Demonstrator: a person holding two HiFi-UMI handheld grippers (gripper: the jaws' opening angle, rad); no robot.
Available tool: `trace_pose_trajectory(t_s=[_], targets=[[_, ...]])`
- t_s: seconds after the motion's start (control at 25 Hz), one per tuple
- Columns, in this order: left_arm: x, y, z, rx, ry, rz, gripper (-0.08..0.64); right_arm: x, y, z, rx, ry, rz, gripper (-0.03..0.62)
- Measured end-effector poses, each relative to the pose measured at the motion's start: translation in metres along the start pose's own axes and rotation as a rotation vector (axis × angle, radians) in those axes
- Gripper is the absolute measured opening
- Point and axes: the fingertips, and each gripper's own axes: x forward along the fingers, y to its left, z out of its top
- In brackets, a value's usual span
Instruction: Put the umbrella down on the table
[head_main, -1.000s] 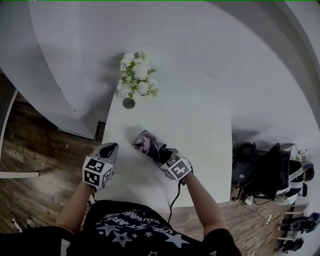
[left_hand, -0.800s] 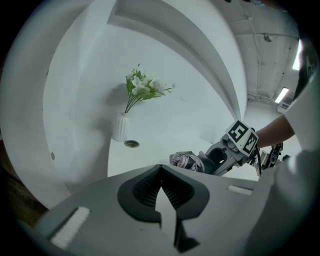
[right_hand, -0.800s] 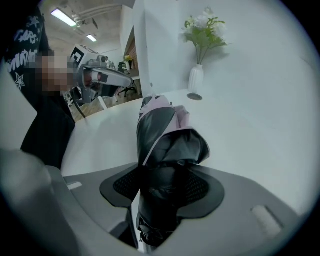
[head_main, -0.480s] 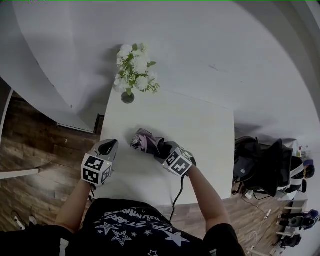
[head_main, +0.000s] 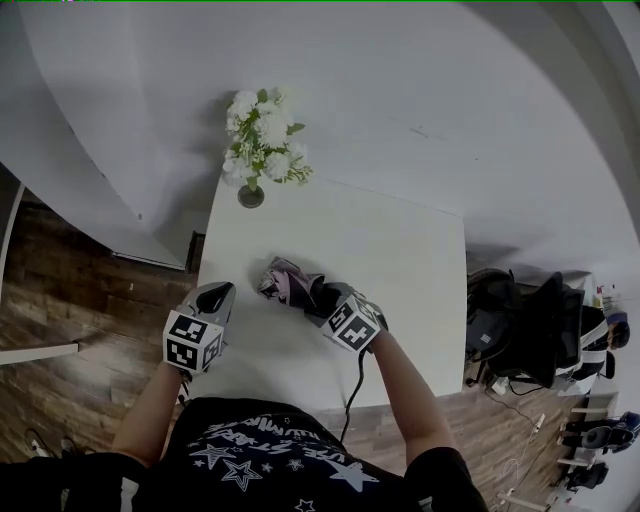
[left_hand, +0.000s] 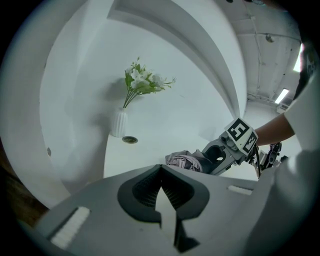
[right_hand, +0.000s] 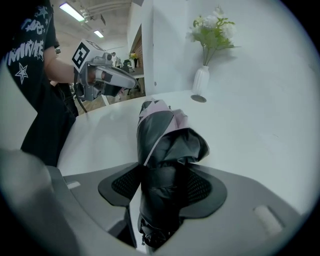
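At the near left edge of the white tabletop (head_main: 400, 250) the left gripper (head_main: 218, 296) hangs with its jaws together, nothing in them. Behind it, at the far edge, stands a white vase of flowers (head_main: 257, 150). The folded umbrella (head_main: 288, 283) – dark, with pale pink panels – lies on the tabletop just right of the left gripper. Its near end sits between the jaws of the right gripper (head_main: 322, 300), which are opening.
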Motion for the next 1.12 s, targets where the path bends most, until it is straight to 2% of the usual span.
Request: trace_pose_trajectory(t_s=[0.4,0.72,0.84,1.0,1.12], targets=[[-0.015,-0.013,0.012,0.013,-0.044,0.002,0.0,-0.036,-0.004,0.002,0.126,-0.128,-0.104,0.293],[-0.038,-0.031,0.032,0.042,-0.106,0.001,0.0,-0.089,0.005,0.019,0.242,-0.343,-0.202,0.249],[-0.048,-0.041,0.037,0.059,-0.123,-0.009,0.0,-0.108,0.012,0.025,0.299,-0.424,-0.237,0.208],[-0.06,-0.058,0.043,0.08,-0.148,-0.025,0.0,-0.136,0.022,0.031,0.364,-0.56,-0.28,0.087],[-0.066,-0.067,0.045,0.09,-0.166,-0.033,0.0,-0.152,0.032,0.034,0.386,-0.636,-0.302,0.042]])
